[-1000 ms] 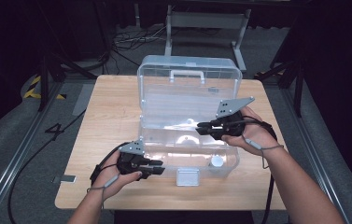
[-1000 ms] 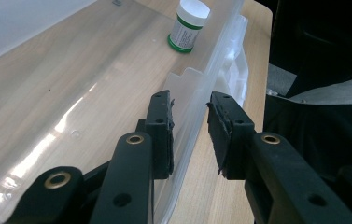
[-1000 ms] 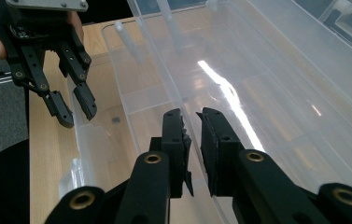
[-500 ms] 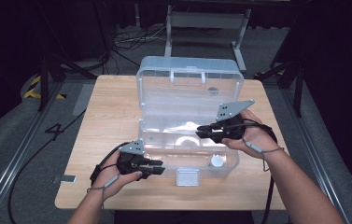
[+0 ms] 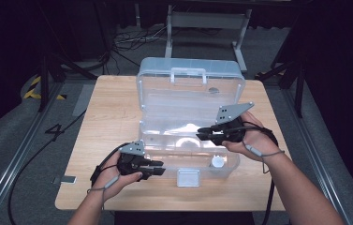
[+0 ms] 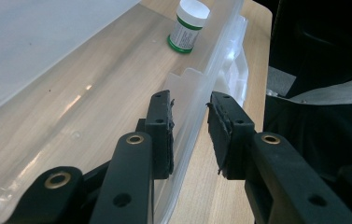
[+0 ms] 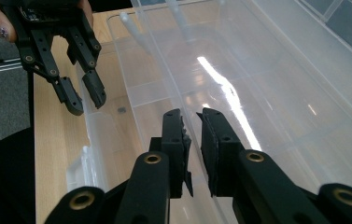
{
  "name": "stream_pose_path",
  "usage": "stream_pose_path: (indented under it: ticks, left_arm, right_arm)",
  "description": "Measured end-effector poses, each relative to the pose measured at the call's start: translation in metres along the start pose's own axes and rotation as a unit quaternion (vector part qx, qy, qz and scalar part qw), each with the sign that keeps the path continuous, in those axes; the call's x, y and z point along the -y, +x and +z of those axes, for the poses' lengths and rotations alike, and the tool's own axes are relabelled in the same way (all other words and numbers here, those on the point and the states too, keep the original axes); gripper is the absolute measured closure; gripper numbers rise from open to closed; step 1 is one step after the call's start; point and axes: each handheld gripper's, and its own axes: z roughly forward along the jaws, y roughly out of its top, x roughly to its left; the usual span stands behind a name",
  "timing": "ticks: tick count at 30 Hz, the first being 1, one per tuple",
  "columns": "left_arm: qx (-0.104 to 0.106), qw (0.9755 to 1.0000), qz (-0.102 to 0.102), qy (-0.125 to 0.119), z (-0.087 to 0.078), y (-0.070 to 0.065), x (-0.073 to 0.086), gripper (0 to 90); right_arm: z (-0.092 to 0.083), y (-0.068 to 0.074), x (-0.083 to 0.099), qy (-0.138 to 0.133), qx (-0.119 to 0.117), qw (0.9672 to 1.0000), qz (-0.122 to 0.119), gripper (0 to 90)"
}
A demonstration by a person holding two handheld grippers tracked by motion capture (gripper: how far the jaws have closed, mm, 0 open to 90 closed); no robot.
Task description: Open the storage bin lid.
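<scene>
High view is looking down and forward over the table (image 5: 118, 108). Gripper views are sitting close behind their jaws, both facing along the clear plastic box (image 5: 190, 101) (image 6: 201, 88) (image 7: 257, 93), probably sharing its front wall.

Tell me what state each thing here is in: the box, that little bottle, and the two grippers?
Clear plastic box: lid open, standing upright behind the base.
Front latch: unfastened, lying on the table.
Small bottle: upright inside the box, white cap on.
Left gripper: jaws apart, straddling the box's front wall, not clamped.
Right gripper: jaws slightly apart over the box, holding nothing.
</scene>
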Motion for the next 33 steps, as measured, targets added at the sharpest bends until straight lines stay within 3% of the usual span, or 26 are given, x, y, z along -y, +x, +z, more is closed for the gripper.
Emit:
stream_pose_path:
  ticks: [33]
  left_arm:
    - [-0.003,1.0,-0.001,-0.003,0.0001,-0.0008,-0.0002,69.2]
  right_arm:
    - [0.0006,0.0053,0.0043,0.001,-0.008,1.0,0.001,80.6]
